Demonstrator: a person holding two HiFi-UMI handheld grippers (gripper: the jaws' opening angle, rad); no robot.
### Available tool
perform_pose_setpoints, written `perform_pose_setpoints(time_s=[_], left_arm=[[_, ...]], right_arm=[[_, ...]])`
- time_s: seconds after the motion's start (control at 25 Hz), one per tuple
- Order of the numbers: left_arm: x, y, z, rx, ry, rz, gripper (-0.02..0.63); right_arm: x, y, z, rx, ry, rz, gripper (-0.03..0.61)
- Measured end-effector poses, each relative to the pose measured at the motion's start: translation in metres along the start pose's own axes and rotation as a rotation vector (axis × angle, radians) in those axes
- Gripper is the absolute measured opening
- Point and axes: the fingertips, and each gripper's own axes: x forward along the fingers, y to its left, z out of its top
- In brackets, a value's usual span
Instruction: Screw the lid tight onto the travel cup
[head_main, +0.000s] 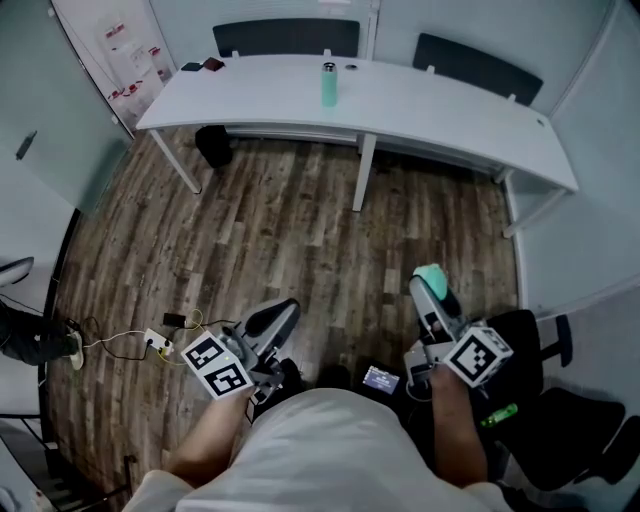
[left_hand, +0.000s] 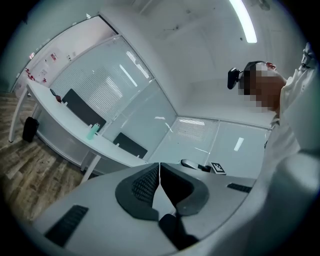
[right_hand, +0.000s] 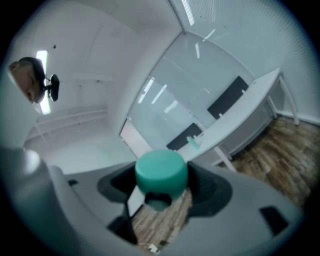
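The green travel cup (head_main: 329, 84) stands upright on the white table (head_main: 440, 110), far across the room from both grippers. It also shows small in the left gripper view (left_hand: 92, 131) and the right gripper view (right_hand: 193, 142). My right gripper (head_main: 433, 285) (right_hand: 161, 189) is shut on the cup's round green lid (head_main: 432, 275) (right_hand: 161, 172), held between wide-set jaws near my body. My left gripper (head_main: 286, 310) (left_hand: 159, 169) is shut with nothing between its pads, low at my left side.
Two dark chairs (head_main: 285, 37) stand behind the table, and a black bin (head_main: 213, 146) sits under its left end. A power strip with cables (head_main: 155, 342) lies on the wooden floor at left. A black chair (head_main: 575, 420) is close at my right.
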Motion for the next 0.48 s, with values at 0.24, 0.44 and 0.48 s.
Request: perform_pose_setpoints(time_s=[0.24,0.44,0.48], left_arm=[[0.016,0.006,-0.001,-0.003,-0.019,0.052,0.029],[0.021,0.021,0.006,-0.011,-0.028,0.078,0.051],[0.023,0.026,0.01,-0.007,-0.028,0.079,0.068]], right_arm=[[0.001,-0.028,0.013,0.0,0.012,0.006,0.319],[0.018,-0.038,0.014,0.031,0.023,0.013,0.319],[0.024,-0.038,0.014,0.03,0.027,0.015,0.319]])
